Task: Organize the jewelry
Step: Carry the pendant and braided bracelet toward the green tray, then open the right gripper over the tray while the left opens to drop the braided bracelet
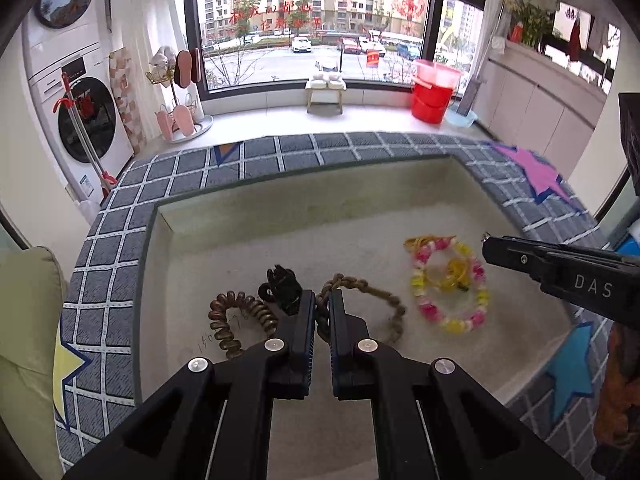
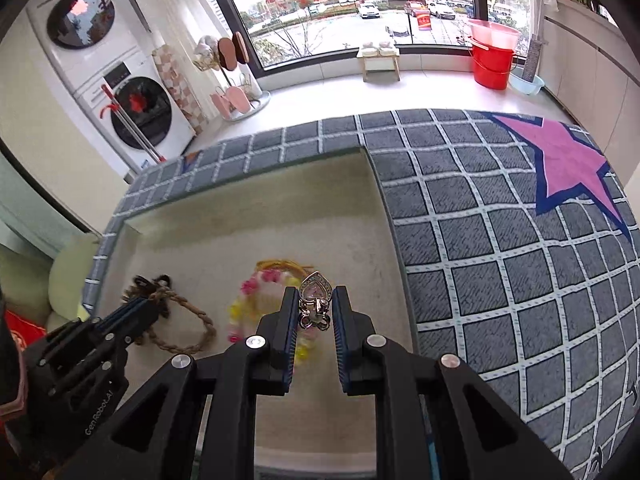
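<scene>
A shallow beige tray [image 1: 304, 216] sits on a grey checked mat. In it lie a brown braided rope bracelet [image 1: 380, 296], a bronze coil hair tie [image 1: 228, 320], a black hair clip [image 1: 284, 284] and a pink-and-yellow flower bracelet [image 1: 448, 284]. My left gripper [image 1: 321, 304] is shut on the rope bracelet at its left end, low in the tray. My right gripper [image 2: 314, 304] is shut on a silver heart-shaped pendant [image 2: 316, 300], held above the flower bracelet [image 2: 248, 300]. The right gripper also shows in the left wrist view [image 1: 492, 248].
The grey checked mat [image 2: 500, 240] with a pink star [image 2: 568, 160] surrounds the tray. A green cushion [image 1: 24, 340] lies at the left. Beyond are a washing machine [image 1: 80, 120], a red bucket [image 1: 434, 92], a small stool [image 1: 326, 94] and the window.
</scene>
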Action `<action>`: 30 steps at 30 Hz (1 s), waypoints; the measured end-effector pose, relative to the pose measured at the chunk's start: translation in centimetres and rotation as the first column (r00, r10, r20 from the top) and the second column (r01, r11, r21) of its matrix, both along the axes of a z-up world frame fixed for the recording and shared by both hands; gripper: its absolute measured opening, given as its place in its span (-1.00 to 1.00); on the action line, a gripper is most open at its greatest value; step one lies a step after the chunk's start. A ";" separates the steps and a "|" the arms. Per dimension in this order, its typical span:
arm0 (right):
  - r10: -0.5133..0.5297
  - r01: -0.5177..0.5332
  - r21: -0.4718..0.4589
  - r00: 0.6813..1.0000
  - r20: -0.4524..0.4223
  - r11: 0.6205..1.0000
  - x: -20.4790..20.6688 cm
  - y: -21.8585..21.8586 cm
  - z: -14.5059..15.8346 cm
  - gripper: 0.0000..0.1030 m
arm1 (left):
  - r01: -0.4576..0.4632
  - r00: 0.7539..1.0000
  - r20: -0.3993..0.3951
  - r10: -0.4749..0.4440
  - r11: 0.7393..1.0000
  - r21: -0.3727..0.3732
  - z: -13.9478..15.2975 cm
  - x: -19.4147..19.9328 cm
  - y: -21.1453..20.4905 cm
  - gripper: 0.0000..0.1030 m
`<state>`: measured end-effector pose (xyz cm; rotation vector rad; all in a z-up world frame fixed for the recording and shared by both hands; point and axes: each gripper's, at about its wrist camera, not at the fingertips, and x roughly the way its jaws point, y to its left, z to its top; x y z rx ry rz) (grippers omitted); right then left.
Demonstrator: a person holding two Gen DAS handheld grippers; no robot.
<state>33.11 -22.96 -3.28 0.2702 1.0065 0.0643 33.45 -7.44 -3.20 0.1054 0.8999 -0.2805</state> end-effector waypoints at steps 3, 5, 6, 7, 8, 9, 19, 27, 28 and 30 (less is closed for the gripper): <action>0.000 -0.001 -0.012 1.000 -0.010 1.000 0.0 0.0 -0.9 -0.64 | -0.010 1.000 0.000 0.010 1.000 0.028 -0.6 0.1 0.0 -0.60; 0.002 -0.002 -0.020 1.000 -0.013 1.000 0.1 -0.1 -1.2 -0.64 | -0.007 1.000 -0.003 0.007 0.999 0.047 -1.0 0.0 -0.3 -0.60; 0.003 -0.003 -0.024 1.000 -0.011 1.000 0.1 0.0 -1.3 -0.64 | -0.008 1.000 -0.003 0.008 0.998 0.056 -1.2 0.0 -0.4 -0.60; 0.004 -0.004 -0.027 1.000 -0.007 1.000 0.0 0.0 -1.3 -0.63 | -0.008 1.000 -0.002 0.009 0.998 0.065 -1.4 -0.1 -0.4 -0.60; 0.005 -0.005 -0.027 1.000 -0.005 1.000 0.1 -0.1 -1.4 -0.63 | -0.009 1.000 -0.003 0.009 0.997 0.071 -1.5 -0.1 -0.5 -0.60; 0.004 -0.004 -0.025 1.000 -0.004 1.000 0.1 -0.1 -1.4 -0.63 | -0.011 1.000 -0.005 0.012 0.997 0.077 -1.6 -0.1 -0.6 -0.60; 0.018 -0.017 -0.035 1.000 0.006 0.999 -0.4 0.8 -1.0 0.12 | -0.021 1.000 -0.006 0.021 0.995 0.093 -1.5 -0.4 -1.0 -0.60; 0.002 -0.004 0.038 0.998 0.056 0.999 -1.9 0.5 1.0 0.47 | -0.029 0.999 0.026 0.027 0.996 0.080 -0.2 -1.3 -0.5 -0.60; 0.003 -0.006 0.040 0.998 0.061 0.999 -2.0 0.6 1.2 0.48 | -0.034 0.999 0.031 0.032 0.996 0.080 0.0 -1.3 -0.4 -0.60; 0.004 -0.007 0.049 0.998 0.064 0.999 -2.3 0.6 1.5 0.51 | -0.041 0.999 0.029 0.039 0.996 0.075 0.2 -1.2 -0.2 -0.60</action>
